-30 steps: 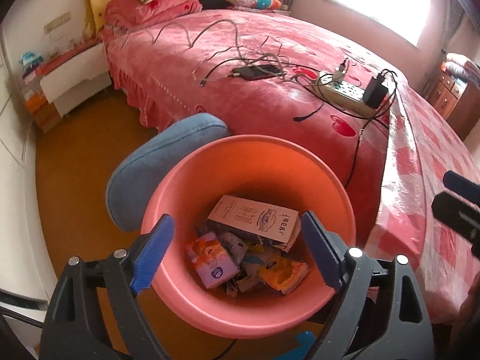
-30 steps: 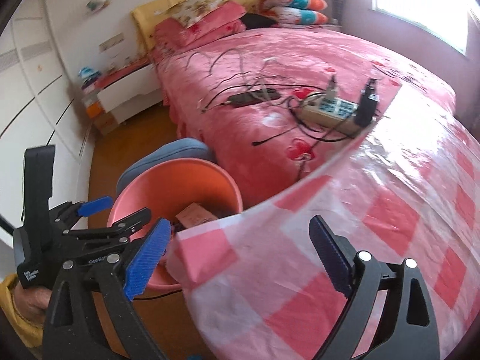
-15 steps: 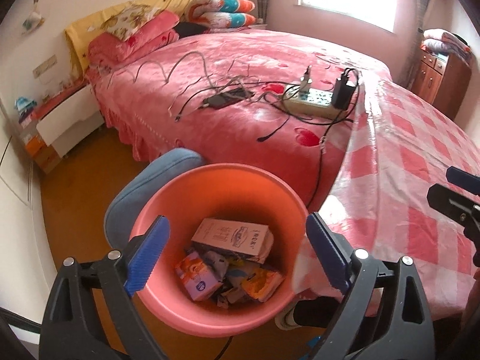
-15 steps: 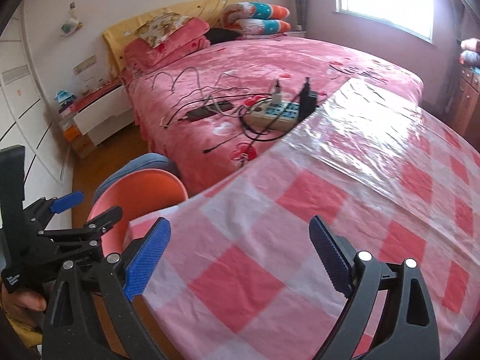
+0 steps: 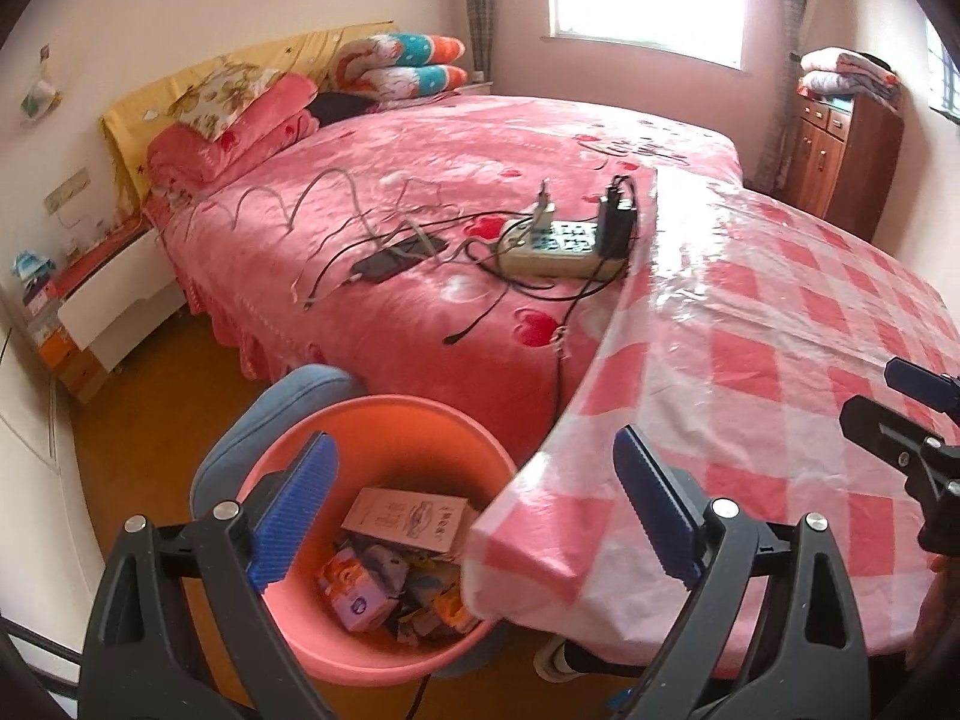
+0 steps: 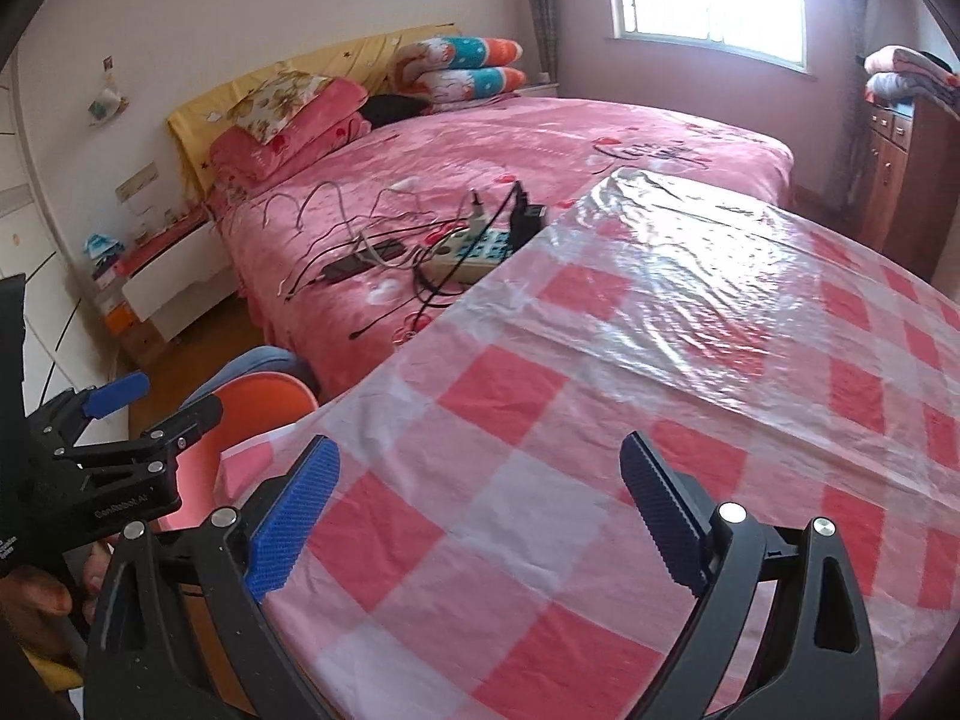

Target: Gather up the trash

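below the wide-open, empty left gripper (image 5: 471,516) sits the trash-filled pink bin (image 5: 384,420).

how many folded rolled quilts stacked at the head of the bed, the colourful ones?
2. Both lie by the headboard near the window corner, one quilt on top of the other quilt. More bedding may sit behind them, hidden.

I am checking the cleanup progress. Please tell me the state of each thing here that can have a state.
Bin: upright, partly filled with a box and wrappers.
Left tongs: open, nothing between them.
Right tongs: open, empty.
Power strip: on the bed, plugs inserted.
Checked cloth: spread flat under clear plastic, no trash visible on it.
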